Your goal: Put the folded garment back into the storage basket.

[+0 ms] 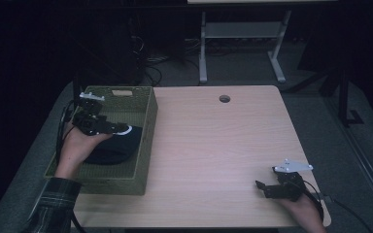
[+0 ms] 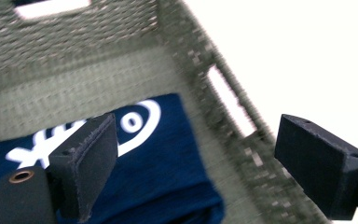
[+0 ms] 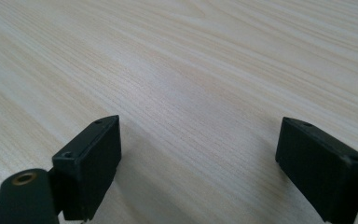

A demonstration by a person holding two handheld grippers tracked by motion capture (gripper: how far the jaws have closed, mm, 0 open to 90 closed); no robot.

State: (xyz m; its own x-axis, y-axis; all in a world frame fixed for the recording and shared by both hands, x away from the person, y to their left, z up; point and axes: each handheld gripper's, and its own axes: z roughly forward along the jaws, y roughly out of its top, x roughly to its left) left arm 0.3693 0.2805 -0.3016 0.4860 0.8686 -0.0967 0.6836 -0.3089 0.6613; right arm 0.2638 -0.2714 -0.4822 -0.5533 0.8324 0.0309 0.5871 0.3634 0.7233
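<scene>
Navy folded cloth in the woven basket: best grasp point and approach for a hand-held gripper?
Probably the folded edge of the navy cloth facing the bare basket floor. Come from above, since the walls block any level approach. It lies flat, so pinch the thick fold; the left hand-held gripper is already open over it.

A pale wooden table [image 1: 213, 145] with rounded corners and fine straight grain carries the things. A round hole [image 1: 224, 98] is cut through its top near the far edge. A green woven basket [image 1: 145, 141] stands on the table well to the left of the hole, along the left edge, its outer side overhanging that edge. The surface shows bare wood.
</scene>
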